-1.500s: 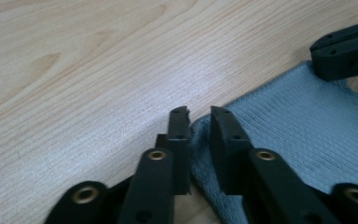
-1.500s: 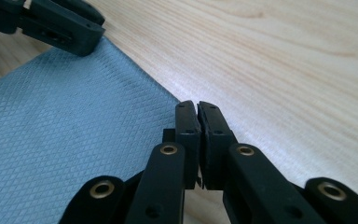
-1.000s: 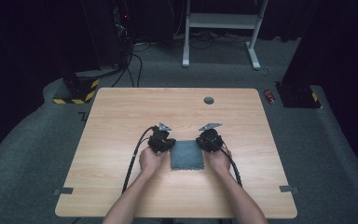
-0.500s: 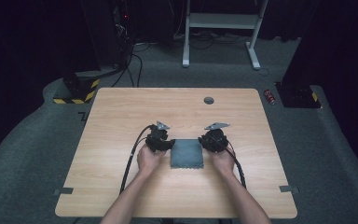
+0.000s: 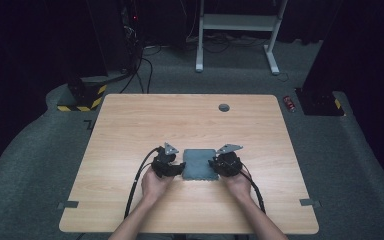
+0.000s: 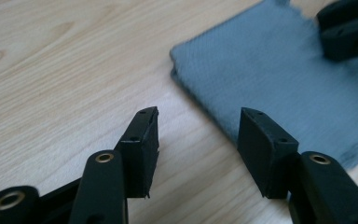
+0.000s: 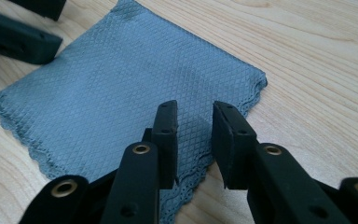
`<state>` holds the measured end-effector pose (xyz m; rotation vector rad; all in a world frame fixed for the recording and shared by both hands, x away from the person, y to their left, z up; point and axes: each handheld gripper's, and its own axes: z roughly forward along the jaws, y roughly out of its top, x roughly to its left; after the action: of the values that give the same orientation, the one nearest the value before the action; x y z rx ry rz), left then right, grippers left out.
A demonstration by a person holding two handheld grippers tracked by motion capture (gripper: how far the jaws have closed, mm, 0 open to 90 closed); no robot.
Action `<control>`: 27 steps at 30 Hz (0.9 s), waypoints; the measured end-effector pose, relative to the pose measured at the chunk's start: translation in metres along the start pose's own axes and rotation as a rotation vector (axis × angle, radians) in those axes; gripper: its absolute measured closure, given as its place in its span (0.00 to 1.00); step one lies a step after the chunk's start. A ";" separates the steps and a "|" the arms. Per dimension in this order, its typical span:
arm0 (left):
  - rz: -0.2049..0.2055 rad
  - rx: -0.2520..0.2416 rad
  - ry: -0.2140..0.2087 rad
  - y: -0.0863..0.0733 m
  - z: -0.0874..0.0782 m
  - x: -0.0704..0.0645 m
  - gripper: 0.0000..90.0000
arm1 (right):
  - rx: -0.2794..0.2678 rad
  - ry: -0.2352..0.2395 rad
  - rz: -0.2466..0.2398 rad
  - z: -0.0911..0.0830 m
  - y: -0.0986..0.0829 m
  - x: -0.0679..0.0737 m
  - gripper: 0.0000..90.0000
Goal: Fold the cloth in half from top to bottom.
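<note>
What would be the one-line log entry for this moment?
cloth: folded, flat on table | left gripper: open, beside cloth edge | right gripper: open, over cloth edge

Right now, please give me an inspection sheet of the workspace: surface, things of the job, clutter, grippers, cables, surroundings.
Surface: light wooden table, with a small round dark spot near the far edge.
Job's things: one folded blue-grey cloth lies flat near the person's side; diamond weave and scalloped edge.
Clutter: nothing seen on the table.
Grippers: left gripper open, jaws apart at the cloth's edge; right gripper open with a narrower gap, over a cloth corner. Neither clamps the cloth.
Cables: a black cable trails from the left gripper, another from the right, both toward the person.
Surroundings: grey carpet, white frame legs, yellow-black striped block, small red object on the floor.
</note>
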<state>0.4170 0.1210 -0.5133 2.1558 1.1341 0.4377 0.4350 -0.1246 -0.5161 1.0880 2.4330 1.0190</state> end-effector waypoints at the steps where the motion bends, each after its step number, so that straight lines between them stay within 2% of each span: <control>1: 0.008 0.001 0.008 -0.002 0.001 0.000 0.54 | 0.001 0.005 0.001 0.000 0.000 0.000 0.79; 4: 0.001 0.000 0.008 -0.003 -0.002 0.000 0.53 | 0.006 0.002 0.006 -0.003 0.001 0.000 0.78; 14: -0.086 -0.100 -0.047 -0.012 -0.028 0.011 0.53 | -0.079 0.009 0.038 -0.032 0.003 -0.006 0.75; 21: -0.117 -0.155 -0.070 -0.017 -0.045 0.017 0.53 | -0.111 0.011 0.054 -0.043 -0.001 -0.009 0.74; 27: -0.132 -0.180 -0.076 -0.022 -0.054 0.022 0.52 | -0.126 0.010 0.071 -0.050 -0.004 -0.012 0.73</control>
<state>0.3863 0.1691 -0.4888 1.9139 1.1419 0.3799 0.4150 -0.1595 -0.4837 1.1359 2.3170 1.1849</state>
